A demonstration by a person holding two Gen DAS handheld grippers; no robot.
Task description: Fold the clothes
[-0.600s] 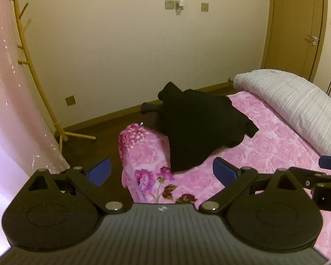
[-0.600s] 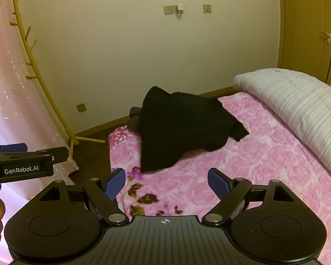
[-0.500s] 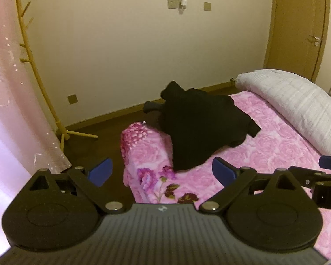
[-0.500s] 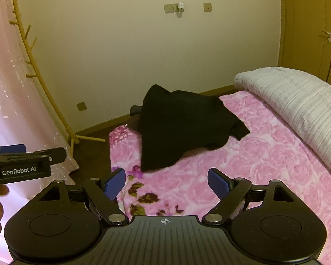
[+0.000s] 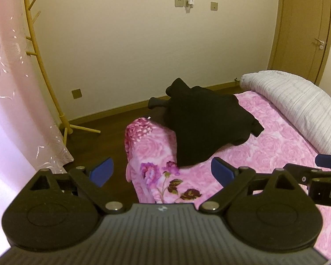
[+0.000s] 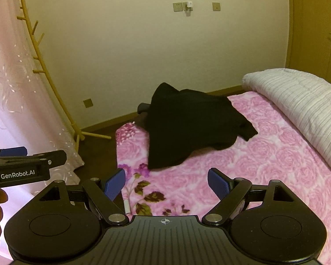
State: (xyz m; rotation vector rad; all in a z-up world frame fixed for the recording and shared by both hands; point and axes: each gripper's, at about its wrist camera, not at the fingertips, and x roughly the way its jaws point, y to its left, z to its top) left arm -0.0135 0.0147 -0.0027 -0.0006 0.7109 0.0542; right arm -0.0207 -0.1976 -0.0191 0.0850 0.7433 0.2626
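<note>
Hovering level, both tongs [image 5: 162,172] [image 6: 166,184] gape before garment [image 6: 187,128].

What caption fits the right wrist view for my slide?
Right gripper open above the pink floral bedspread, facing a crumpled black garment at the bed corner.

dim warm light — fisheye-bent edges

Both wrist views share the bed [image 5: 275,154]
</note>
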